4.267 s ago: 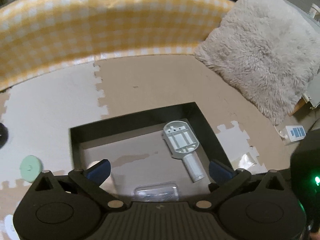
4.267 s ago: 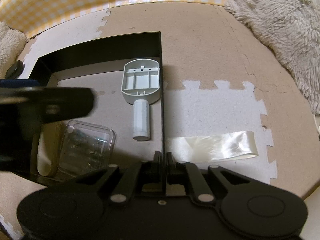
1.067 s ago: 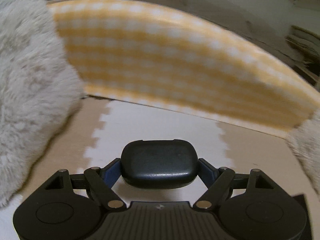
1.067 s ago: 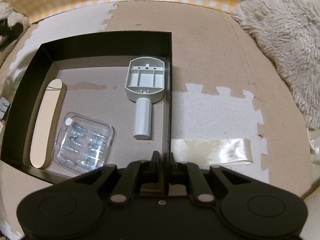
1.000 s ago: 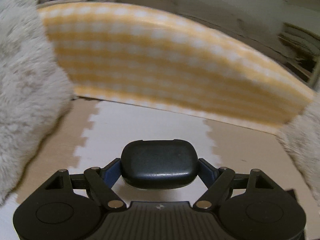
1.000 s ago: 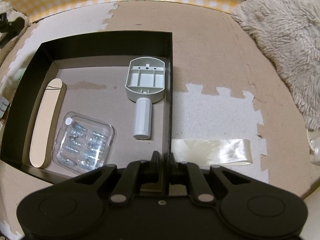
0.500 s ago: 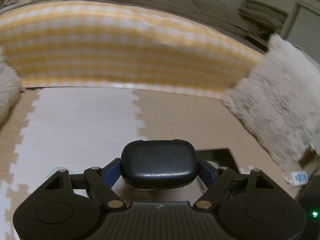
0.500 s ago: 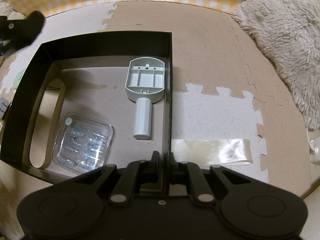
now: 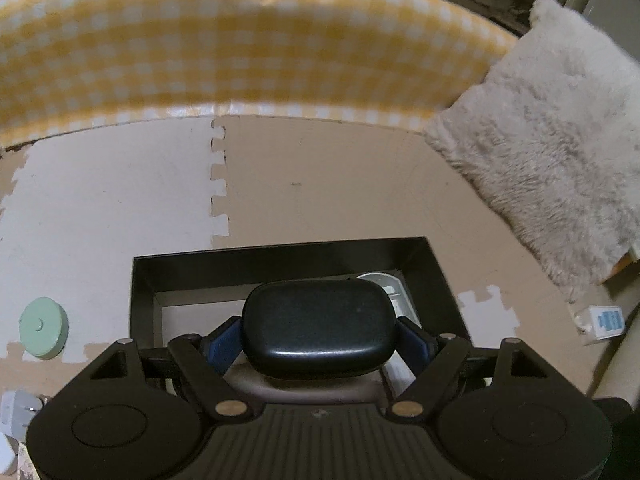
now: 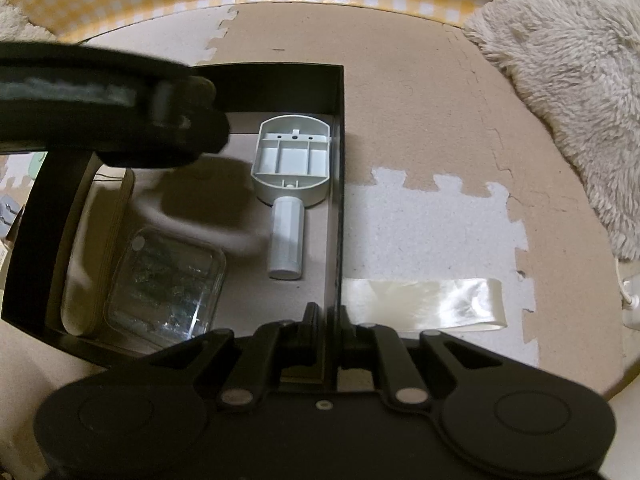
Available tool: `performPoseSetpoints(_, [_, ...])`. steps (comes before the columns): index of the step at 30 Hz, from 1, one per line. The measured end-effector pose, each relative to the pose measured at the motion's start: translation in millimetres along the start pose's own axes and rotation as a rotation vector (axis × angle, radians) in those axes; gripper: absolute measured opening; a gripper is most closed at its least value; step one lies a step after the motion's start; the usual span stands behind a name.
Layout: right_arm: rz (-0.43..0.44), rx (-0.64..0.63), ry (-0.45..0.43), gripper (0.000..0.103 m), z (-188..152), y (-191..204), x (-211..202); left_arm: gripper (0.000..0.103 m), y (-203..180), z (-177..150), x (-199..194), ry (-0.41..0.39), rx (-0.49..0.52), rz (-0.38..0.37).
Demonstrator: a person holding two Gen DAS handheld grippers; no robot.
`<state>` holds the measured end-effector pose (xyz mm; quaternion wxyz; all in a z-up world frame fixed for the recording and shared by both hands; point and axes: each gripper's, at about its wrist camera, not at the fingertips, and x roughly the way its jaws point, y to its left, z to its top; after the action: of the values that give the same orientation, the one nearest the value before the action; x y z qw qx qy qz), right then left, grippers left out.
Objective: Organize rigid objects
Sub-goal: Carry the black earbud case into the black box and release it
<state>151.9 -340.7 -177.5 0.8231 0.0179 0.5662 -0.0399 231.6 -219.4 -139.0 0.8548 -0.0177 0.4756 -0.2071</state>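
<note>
Your left tongs (image 9: 320, 340) are clenched on a black rounded case (image 9: 318, 326), held level over the black tray (image 9: 280, 258), whose far wall lies just ahead of the case. Your right tongs (image 10: 326, 322) pinch the tray's right wall at its near end. Ahead of them inside lie a grey handled part (image 10: 292, 184) and, leftward, a clear plastic box (image 10: 168, 280).

Left wrist view: looks steeply down, close above the black box (image 9: 440, 276), facing the checked cloth (image 9: 240, 48).
Right wrist view: low at the box's (image 10: 338, 184) near right wall, same heading.
Shared: box, grey holder (image 10: 294, 160), fluffy cushion (image 10: 568, 64).
</note>
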Motion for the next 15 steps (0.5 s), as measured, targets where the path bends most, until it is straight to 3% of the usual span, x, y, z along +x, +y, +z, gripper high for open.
performPoseSetpoints(15, [0.011,0.009,-0.002,0.010,0,-3,1,0.081,2,4,41,0.031,-0.060,0.076])
